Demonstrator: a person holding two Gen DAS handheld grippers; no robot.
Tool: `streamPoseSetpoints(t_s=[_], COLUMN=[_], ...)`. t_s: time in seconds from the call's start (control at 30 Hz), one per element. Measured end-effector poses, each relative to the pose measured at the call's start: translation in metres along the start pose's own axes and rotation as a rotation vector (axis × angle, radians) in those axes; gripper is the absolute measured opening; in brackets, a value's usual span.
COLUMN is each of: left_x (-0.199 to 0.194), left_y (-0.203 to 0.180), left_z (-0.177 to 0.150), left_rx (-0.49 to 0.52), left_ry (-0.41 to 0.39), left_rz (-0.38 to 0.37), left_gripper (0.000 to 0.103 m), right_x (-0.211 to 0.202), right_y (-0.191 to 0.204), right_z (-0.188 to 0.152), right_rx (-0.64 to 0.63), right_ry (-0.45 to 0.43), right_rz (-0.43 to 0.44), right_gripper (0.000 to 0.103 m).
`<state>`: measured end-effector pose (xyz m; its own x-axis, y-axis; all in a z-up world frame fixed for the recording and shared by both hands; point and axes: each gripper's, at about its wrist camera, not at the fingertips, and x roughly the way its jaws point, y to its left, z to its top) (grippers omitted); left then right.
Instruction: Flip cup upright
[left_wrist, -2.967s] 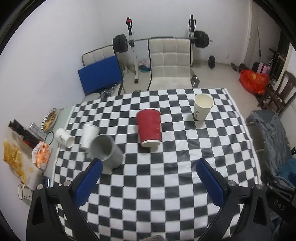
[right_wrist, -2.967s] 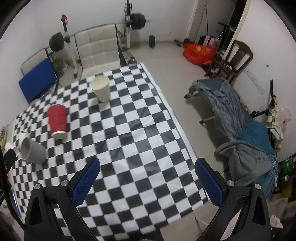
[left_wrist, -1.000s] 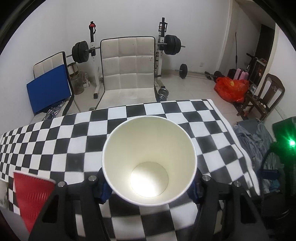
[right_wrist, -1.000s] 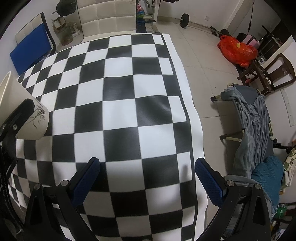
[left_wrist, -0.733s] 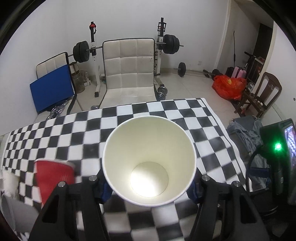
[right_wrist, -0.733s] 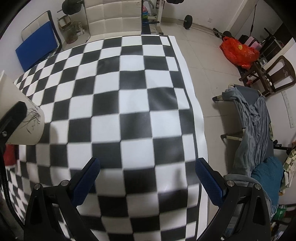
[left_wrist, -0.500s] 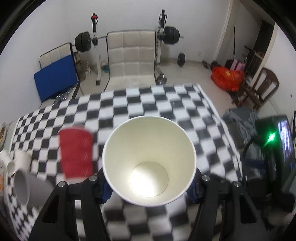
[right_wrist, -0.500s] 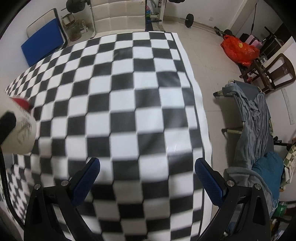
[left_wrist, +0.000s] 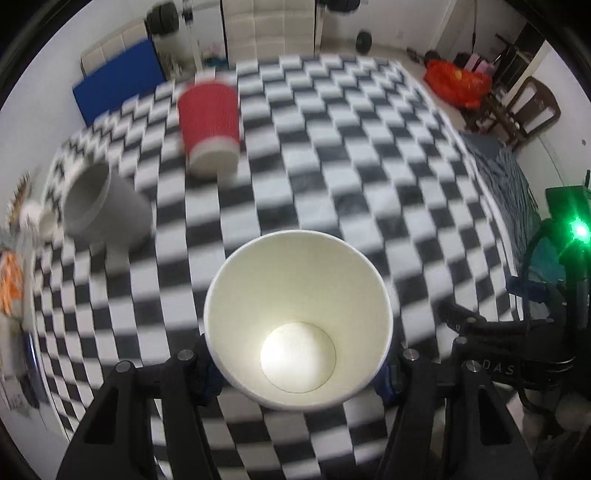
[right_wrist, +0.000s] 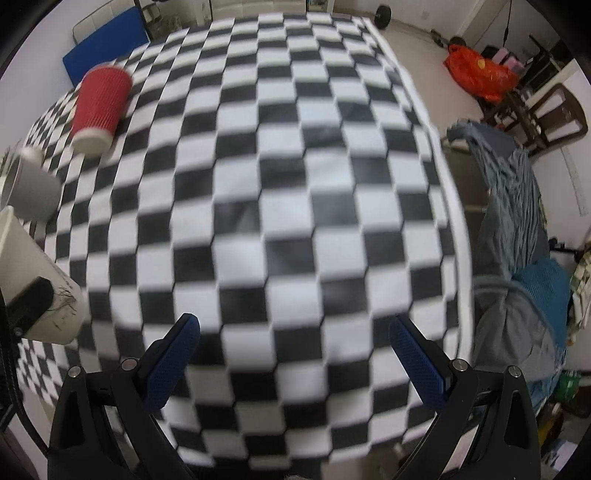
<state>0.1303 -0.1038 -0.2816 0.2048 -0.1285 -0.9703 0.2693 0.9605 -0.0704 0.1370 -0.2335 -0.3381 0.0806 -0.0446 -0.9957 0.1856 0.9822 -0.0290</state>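
Observation:
My left gripper (left_wrist: 298, 373) is shut on a cream paper cup (left_wrist: 297, 317), held above the checkered table with its open mouth toward the camera. The same cup shows at the left edge of the right wrist view (right_wrist: 33, 291). A red ribbed cup (left_wrist: 209, 125) stands upside down on the far left of the table, also in the right wrist view (right_wrist: 99, 109). A grey cup (left_wrist: 103, 206) lies on its side near the left edge, also in the right wrist view (right_wrist: 29, 188). My right gripper (right_wrist: 295, 354) is open and empty above the table's near part.
The checkered tablecloth (right_wrist: 295, 184) covers the table; its right edge drops to the floor. Small white cups (left_wrist: 37, 221) and snack packets sit at the far left. A chair with grey and blue clothes (right_wrist: 517, 229) stands to the right. Chairs and weights stand behind.
My left gripper has lifted the cream cup off the table and pulled it back and up. The view now looks down on the table. The right gripper has also drawn back.

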Motion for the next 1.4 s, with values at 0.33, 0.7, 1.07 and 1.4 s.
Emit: streamPoseSetpoints(t_s=[0.33, 0.7, 1.07, 1.4], left_x=[0.053, 0.098, 0.103, 0.091], left_y=[0.000, 0.000, 0.008, 0.001], left_z=[-0.022, 0.013, 0.016, 0.015], left_rx=[-0.151, -0.212, -0.236, -0.258], left_ry=[0.296, 0.329, 0.323, 0.277], left_rz=[-0.194, -0.146, -0.139, -0.185], left_gripper=[0.059, 0.060, 0.069, 0.080], right_x=[0.006, 0.017, 0.022, 0.032], right_y=[-0.003, -0.016, -0.020, -0.036], right_z=[-0.034, 0.002, 0.015, 0.017], right_rx=[0.057, 0.045, 0.046, 0.119], right_ry=[0.082, 0.100, 0.112, 0.165], right_rz=[0.006, -0.001, -0.003, 0.097], right_gripper=[0.103, 0.103, 0.103, 0.103])
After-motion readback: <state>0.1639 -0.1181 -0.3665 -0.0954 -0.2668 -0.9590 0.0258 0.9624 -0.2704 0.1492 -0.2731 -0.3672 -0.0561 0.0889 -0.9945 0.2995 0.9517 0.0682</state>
